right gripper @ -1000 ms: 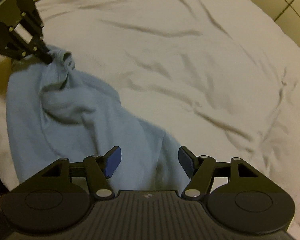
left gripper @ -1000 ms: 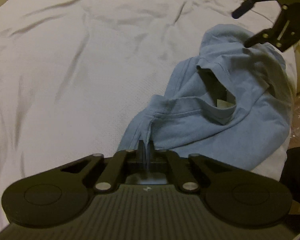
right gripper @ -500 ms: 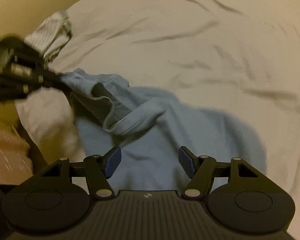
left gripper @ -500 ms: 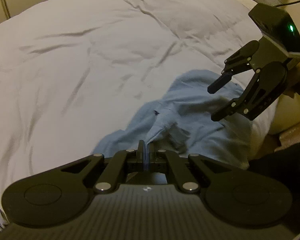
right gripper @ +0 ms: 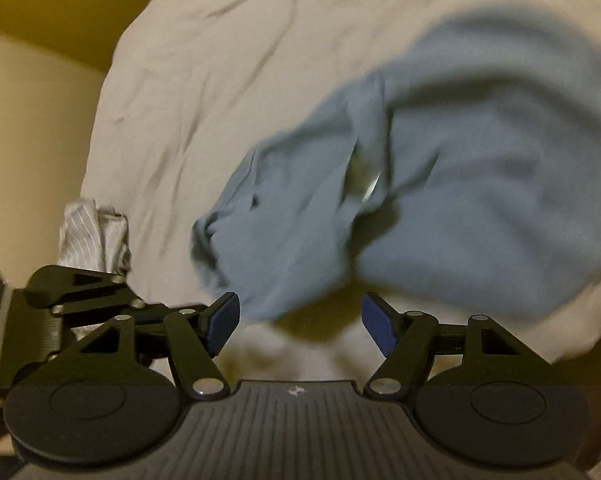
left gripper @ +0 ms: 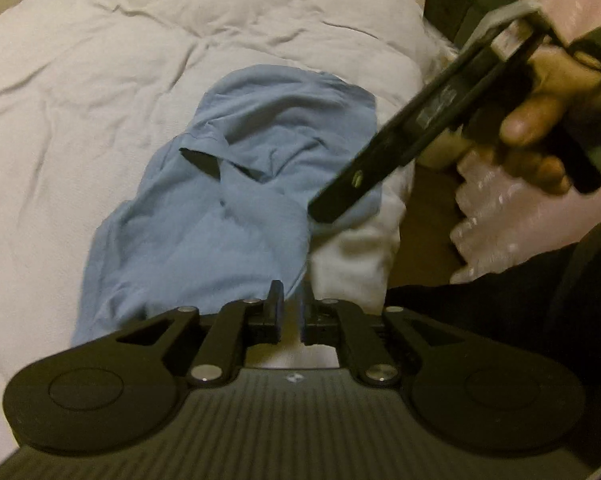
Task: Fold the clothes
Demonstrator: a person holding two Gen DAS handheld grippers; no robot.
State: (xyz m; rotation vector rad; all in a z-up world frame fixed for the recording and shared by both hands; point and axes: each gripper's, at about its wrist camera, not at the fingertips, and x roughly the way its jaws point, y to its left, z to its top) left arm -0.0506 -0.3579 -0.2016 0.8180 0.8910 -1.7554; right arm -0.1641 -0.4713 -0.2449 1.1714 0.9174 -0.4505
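A light blue T-shirt (left gripper: 252, 184) lies rumpled on the white duvet (left gripper: 100, 80), with its near edge at the bed's edge. My left gripper (left gripper: 290, 312) sits right at that near edge. Its fingers are parted by a narrow gap and no cloth shows pinched between them. In the right wrist view the T-shirt (right gripper: 440, 200) is motion-blurred just beyond my right gripper (right gripper: 300, 322), which is wide open and holds nothing. In the left wrist view the right tool hangs as a dark bar over the shirt's right side, held by a hand (left gripper: 540, 120).
A folded grey striped cloth (right gripper: 92, 232) sits at the bed's edge, left of the shirt. Pale pink plastic wrap (left gripper: 520, 220) lies beside the bed on the right. The duvet stretches wide and wrinkled beyond the shirt.
The left gripper, earlier shut on shirt fabric, now has its fingers parted. The shirt has dropped flatter onto the duvet. The right gripper stayed open and swung across over the shirt.
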